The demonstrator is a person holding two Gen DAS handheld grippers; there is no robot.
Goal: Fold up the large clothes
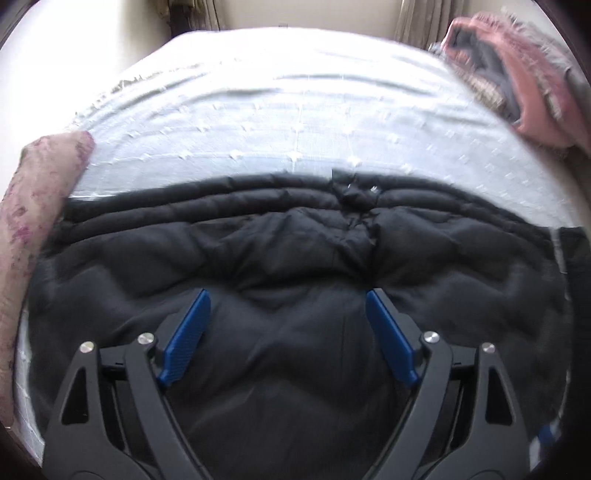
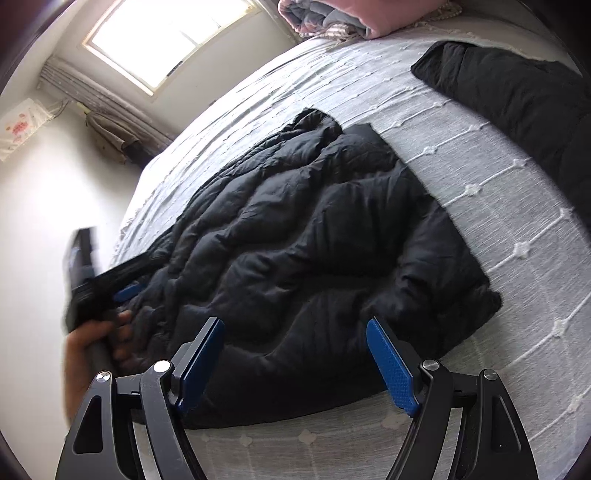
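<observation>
Two grippers (image 1: 288, 306) (image 2: 295, 332), one hand (image 2: 96, 350), two black padded garments (image 2: 314, 251) (image 2: 517, 96), one bed (image 2: 498, 192), one window (image 2: 166, 37), one folded pink blanket pile (image 2: 351, 18).

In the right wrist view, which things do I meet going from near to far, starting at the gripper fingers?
right gripper → black puffer jacket spread on the bedspread → pile of folded bedding, pink and grey, at the far edge.

The left claw (image 1: 288, 306) hangs with its jaws wide apart over a black quilted jacket (image 1: 295, 266) spread on the bed (image 1: 280, 122); nothing sits between its blue pads (image 1: 186, 338). Pink bedding (image 1: 532, 85) lies far right.
</observation>
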